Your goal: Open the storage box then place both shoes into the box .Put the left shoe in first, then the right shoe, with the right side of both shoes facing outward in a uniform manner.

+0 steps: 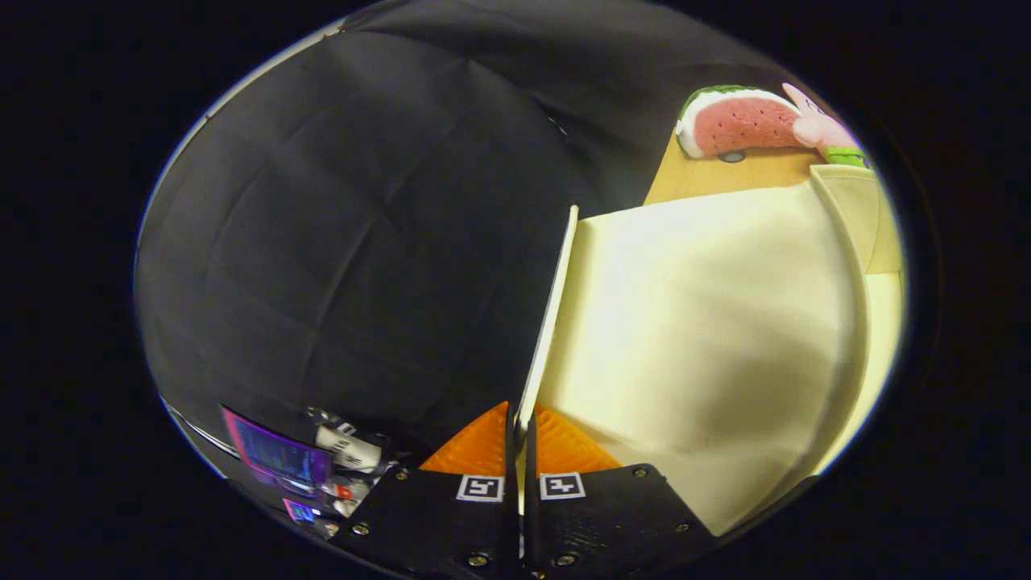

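My gripper (522,431) is shut on the thin edge of the storage box's cream lid (549,322). The lid edge runs up and away from between my fingers, standing almost edge-on. To the right of it spreads the broad pale yellow surface of the box (701,322), with a raised rim (846,217) curving along its far side. Neither shoe is visible.
A watermelon-slice plush toy (737,121) and a pink plush figure (821,125) lie on the wooden tabletop (725,177) beyond the box. Black cloth wall (362,225) spans the left. A lit screen (278,455) and small gear sit low on the left.
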A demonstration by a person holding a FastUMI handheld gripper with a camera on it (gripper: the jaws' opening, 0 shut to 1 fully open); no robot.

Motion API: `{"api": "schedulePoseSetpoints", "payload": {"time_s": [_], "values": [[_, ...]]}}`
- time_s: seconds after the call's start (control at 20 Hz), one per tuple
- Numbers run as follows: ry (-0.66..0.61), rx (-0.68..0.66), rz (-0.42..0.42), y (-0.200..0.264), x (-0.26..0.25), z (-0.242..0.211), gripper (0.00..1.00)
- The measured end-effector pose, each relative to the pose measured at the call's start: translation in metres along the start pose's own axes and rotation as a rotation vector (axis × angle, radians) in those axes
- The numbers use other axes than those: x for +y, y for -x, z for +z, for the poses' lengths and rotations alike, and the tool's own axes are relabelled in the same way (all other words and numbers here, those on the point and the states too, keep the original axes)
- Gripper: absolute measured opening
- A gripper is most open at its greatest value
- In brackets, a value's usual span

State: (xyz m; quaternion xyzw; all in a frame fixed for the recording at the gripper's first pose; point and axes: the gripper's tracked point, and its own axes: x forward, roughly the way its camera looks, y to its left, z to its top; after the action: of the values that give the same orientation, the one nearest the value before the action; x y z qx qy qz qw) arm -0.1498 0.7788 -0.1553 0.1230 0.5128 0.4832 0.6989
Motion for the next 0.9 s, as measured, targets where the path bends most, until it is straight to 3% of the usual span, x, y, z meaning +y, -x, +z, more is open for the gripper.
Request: {"api": "schedulePoseSetpoints", "payload": {"time_s": [0.25,0.4,0.45,0.6,0.9], "values": [[0.088,0.02,-0.14,-0.029,-0.025,-0.017,0.07],[0.1,0.022,-0.122,-0.029,-0.017,-0.017,0.11],[0.115,0.004,-0.116,-0.023,-0.014,-0.009,0.22],[0.194,-0.041,-0.08,-0.001,0.004,0.01,0.29],[0.353,-0.201,-0.108,0.093,0.013,0.041,0.28]]}}
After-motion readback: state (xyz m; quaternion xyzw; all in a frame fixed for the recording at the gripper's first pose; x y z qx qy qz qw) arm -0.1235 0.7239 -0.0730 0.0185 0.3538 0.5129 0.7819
